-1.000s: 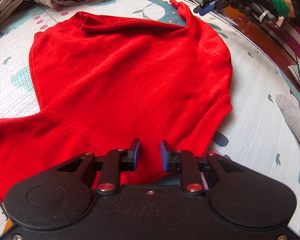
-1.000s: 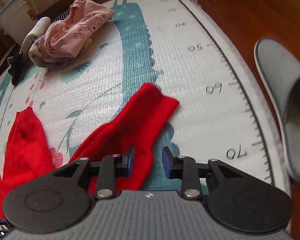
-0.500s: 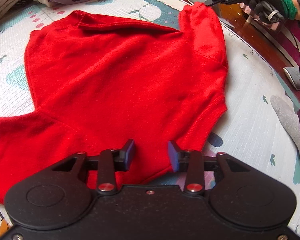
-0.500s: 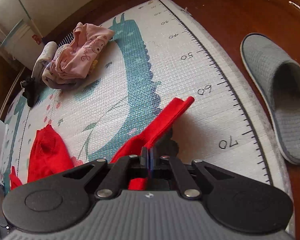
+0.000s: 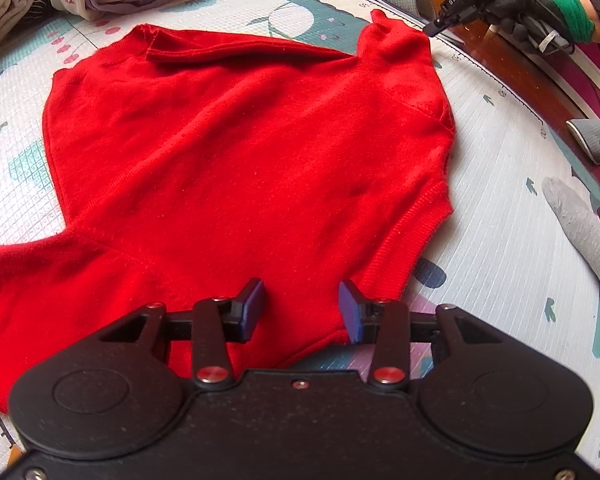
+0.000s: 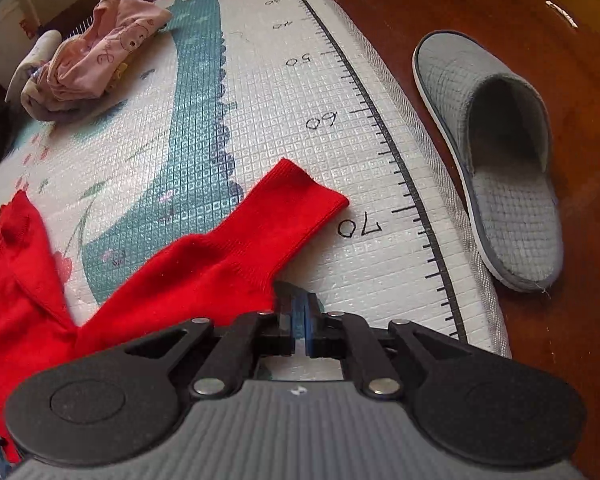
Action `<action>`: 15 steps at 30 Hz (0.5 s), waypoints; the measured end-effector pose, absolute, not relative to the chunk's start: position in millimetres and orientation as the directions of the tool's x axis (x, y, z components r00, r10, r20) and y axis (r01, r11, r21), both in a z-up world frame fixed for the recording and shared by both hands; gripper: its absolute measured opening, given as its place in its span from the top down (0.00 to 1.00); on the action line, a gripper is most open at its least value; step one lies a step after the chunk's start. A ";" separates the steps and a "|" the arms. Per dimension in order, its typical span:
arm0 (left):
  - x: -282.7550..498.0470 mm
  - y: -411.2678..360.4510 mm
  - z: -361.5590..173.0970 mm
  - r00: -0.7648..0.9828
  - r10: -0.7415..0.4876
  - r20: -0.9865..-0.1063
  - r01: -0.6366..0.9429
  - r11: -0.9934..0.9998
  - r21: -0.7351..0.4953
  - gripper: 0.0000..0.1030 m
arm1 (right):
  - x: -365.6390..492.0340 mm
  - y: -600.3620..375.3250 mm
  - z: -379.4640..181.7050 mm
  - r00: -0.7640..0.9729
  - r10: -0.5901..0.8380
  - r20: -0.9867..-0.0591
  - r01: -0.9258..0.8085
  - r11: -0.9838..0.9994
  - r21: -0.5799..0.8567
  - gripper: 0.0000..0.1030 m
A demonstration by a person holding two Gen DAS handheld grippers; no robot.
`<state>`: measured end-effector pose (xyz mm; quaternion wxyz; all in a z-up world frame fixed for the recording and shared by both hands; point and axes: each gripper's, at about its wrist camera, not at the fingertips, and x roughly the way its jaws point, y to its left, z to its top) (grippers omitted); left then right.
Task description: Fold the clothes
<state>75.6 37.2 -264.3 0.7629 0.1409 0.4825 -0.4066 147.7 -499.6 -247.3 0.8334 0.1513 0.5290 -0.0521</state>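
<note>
A red sweater (image 5: 240,152) lies flat on a patterned play mat (image 5: 500,200), its hem nearest the left wrist camera. My left gripper (image 5: 302,304) hovers open over that hem, with fabric below the fingers and nothing pinched. At the far right my right gripper (image 5: 434,31), held by a gloved hand, meets the edge of the sweater's sleeve. In the right wrist view that gripper (image 6: 300,304) is shut. The sleeve (image 6: 228,248) lies spread on the mat with its near edge running into the fingertips, and its cuff points at the printed ruler.
A pile of pink and white clothes (image 6: 96,60) sits at the mat's far corner. A grey slipper (image 6: 500,152) rests on the wooden floor (image 6: 460,0) beside the mat's edge. A person's grey-socked foot (image 5: 580,224) and a second slipper (image 5: 592,140) are at the right.
My right gripper closed on the sleeve, lifted it, then drew it outward; the sleeve now lies flatter and wider. My left gripper's jaws opened wider and stayed in place.
</note>
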 end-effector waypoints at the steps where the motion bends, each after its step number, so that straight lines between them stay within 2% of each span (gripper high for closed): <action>1: 75.4 37.1 -264.2 0.204 -0.484 -0.851 0.756 0.630 -0.177 0.61 | 149.3 -497.8 -244.0 0.451 0.063 -0.890 0.239 0.953 0.188 0.91; 5: 76.0 36.7 -264.6 0.204 -0.485 -0.850 0.755 0.631 -0.179 0.61 | 155.7 -470.8 -227.1 0.526 0.073 -0.848 0.079 0.988 0.134 0.90; 8: 76.4 37.0 -264.8 0.202 -0.486 -0.850 0.755 0.631 -0.181 0.61 | 151.3 -427.7 -216.1 0.533 0.195 -0.824 -0.144 0.980 0.138 0.90; 13: 76.8 37.1 -264.6 0.199 -0.487 -0.851 0.753 0.631 -0.185 0.60 | 109.6 -337.6 -223.1 0.397 0.427 -0.812 -0.518 0.835 0.186 0.90; 15: 76.6 36.8 -264.2 0.198 -0.485 -0.851 0.751 0.633 -0.186 0.60 | 90.1 -309.6 -231.1 0.337 0.458 -0.822 -0.606 0.774 0.183 0.91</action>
